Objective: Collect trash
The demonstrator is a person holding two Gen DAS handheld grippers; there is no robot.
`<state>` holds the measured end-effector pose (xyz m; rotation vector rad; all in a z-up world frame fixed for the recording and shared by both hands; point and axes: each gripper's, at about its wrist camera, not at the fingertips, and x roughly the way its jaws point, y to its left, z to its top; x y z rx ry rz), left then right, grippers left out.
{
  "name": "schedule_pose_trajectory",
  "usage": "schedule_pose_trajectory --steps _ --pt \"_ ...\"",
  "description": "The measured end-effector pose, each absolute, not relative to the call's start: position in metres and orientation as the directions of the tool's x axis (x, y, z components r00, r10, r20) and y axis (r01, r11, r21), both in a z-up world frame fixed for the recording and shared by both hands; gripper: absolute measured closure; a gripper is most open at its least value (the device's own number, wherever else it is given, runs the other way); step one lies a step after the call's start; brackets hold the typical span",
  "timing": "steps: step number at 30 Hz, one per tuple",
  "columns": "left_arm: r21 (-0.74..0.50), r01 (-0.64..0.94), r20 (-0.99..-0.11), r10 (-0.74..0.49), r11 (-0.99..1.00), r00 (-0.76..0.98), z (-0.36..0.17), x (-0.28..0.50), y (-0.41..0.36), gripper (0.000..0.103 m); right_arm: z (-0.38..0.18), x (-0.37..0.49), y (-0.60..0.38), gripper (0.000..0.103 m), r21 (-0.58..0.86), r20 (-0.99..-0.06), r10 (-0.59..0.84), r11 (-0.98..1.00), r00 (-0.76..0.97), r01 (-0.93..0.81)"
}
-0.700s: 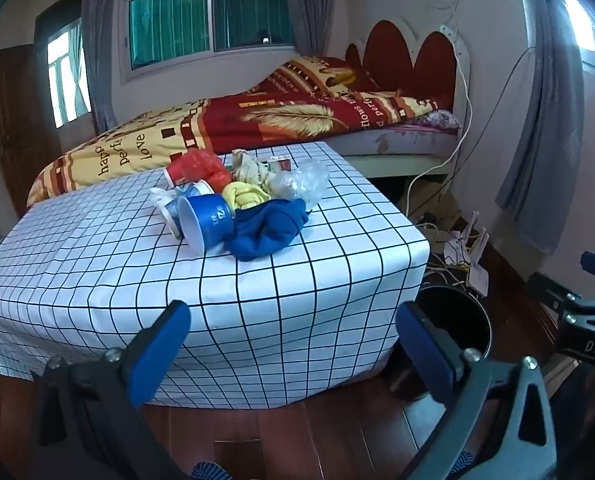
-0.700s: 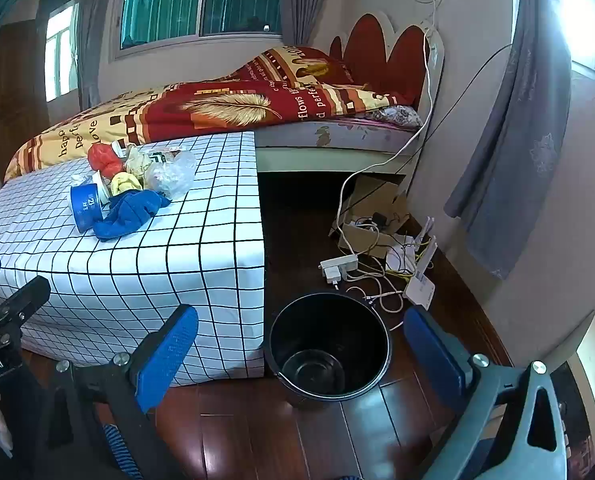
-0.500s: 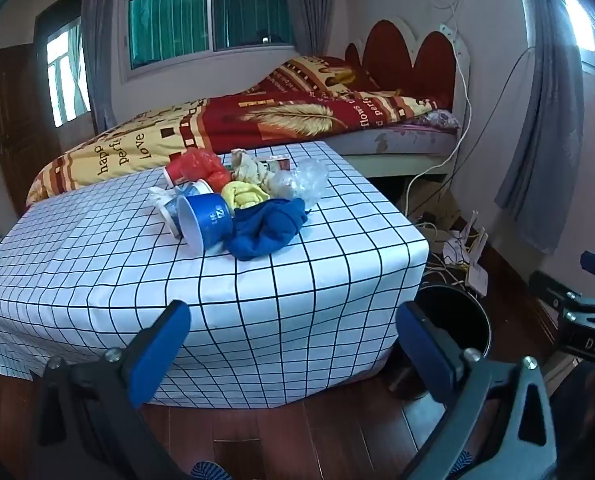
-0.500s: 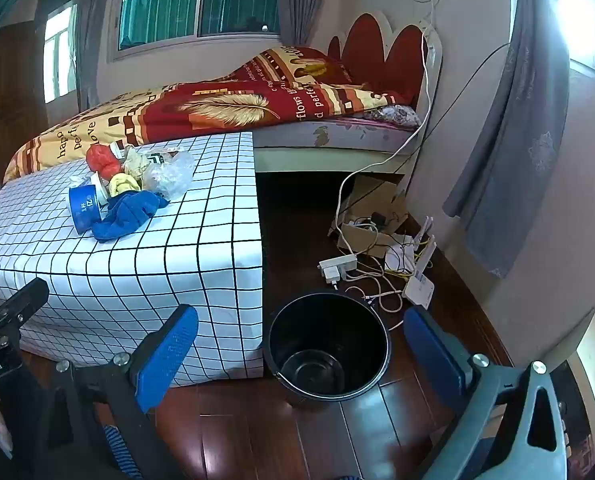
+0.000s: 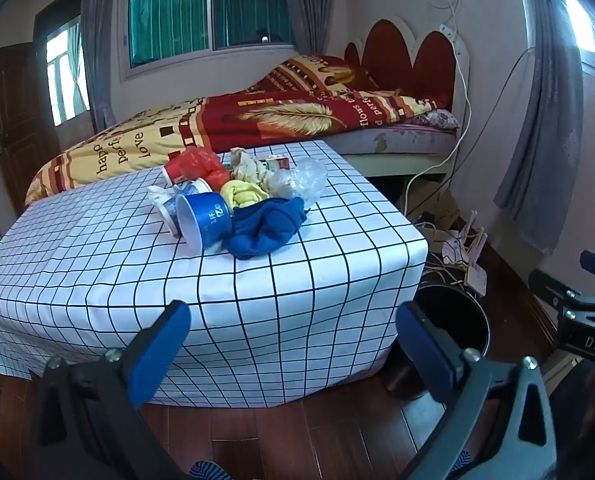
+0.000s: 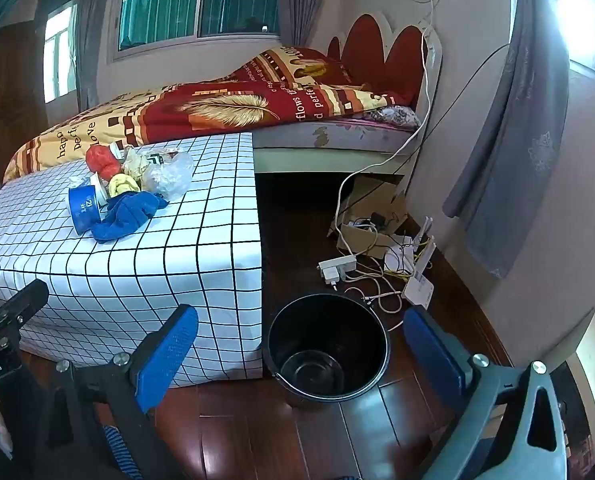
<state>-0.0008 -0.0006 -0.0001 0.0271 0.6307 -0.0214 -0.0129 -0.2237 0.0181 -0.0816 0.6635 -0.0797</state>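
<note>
1. Left gripper (image 5: 289, 344): blue-padded jaws spread wide, nothing between them. It points down at the near edge of the low table draped in a white cloth with a black grid (image 5: 97, 264).
2. Right gripper (image 6: 297, 356): blue-padded jaws spread wide, nothing gripped. The round black plastic bucket (image 6: 329, 320) shows between the two fingers, standing on the dark wooden floor (image 6: 237, 432).
3. Trash location: a cluster lies on the far half of the table top, well apart from both grippers.
4. Cluster contents:
   - a blue paper cup (image 5: 205, 220) on its side, mouth toward the camera;
   - a crumpled blue cloth (image 5: 269, 226) touching the cup on its right;
   - a rolled yellow item (image 5: 243, 194) behind the cloth;
   - a crumpled clear plastic bag (image 5: 303, 178) at the right end;
   - a red plastic bag (image 5: 201, 166) at the back left;
   - crumpled beige paper (image 5: 249, 166) beside it.
5. The bucket stands just beside the right corner of the table and shows no contents.
6. Behind the table: a bed with a red and yellow quilt (image 5: 257, 120).
7. Right of the bucket: a tangle of cables and a white power strip (image 6: 337, 266) on the floor.
</note>
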Motion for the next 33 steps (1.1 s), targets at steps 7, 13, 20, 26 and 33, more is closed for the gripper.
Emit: schedule_pose_trajectory --steps 7,13,20,26,33 --pt "0.018 0.023 -0.588 -0.008 1.0 0.809 -0.001 -0.002 -0.001 0.0 0.02 -0.01 -0.222 0.0 -0.103 -0.611 -0.099 0.994 0.785 0.045" --pt "0.015 0.026 -0.588 -0.012 1.0 0.809 0.0 -0.002 0.0 0.0 0.021 -0.014 -0.229 0.0 -0.101 -0.611 -0.101 0.994 0.785 0.049" --pt "0.017 0.026 -0.589 -0.011 1.0 0.808 0.0 -0.002 0.0 0.0 0.019 -0.011 -0.225 0.0 -0.103 -0.61 -0.101 0.993 0.786 0.048" --pt "0.015 0.025 -0.59 -0.012 1.0 0.808 0.0 -0.002 0.0 0.0 0.019 -0.012 -0.226 0.0 -0.106 -0.609 -0.104 0.993 0.786 0.049" --pt "0.015 0.027 -0.59 -0.012 1.0 0.807 -0.001 -0.002 -0.001 0.0 0.019 -0.011 -0.226 0.0 -0.106 -0.61 -0.106 0.993 0.785 0.052"
